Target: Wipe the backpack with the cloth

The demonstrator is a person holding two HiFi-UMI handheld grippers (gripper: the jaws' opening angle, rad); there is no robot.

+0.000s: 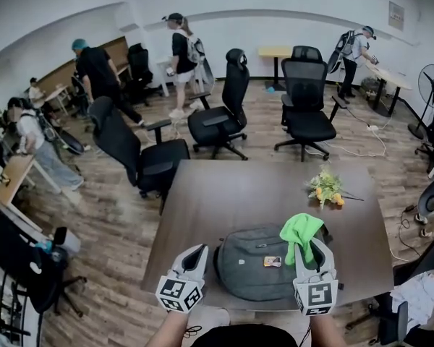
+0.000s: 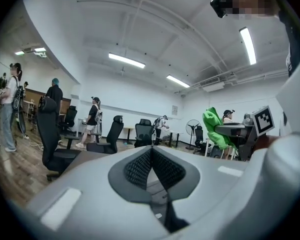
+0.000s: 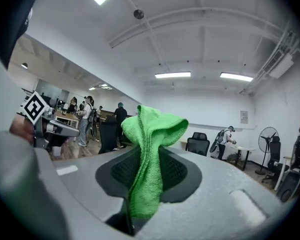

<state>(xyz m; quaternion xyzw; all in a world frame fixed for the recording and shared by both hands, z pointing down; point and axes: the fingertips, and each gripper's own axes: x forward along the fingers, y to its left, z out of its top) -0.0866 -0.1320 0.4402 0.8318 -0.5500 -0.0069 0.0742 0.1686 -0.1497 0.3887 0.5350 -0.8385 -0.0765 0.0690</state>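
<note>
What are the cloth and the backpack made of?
Cloth: looks like fluffy green microfibre or terry. Its surface is nubby and it droops softly.
Backpack: seems to be grey woven fabric, matte with no shine, and it sags flat. I cannot tell which fibre.

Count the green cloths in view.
1. The cloth is gripped by the right hand-held gripper, over the right end of the backpack. More could be hidden.

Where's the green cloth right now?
In the head view, the green cloth is clamped in the right gripper, over the right side of the grey backpack.
</note>
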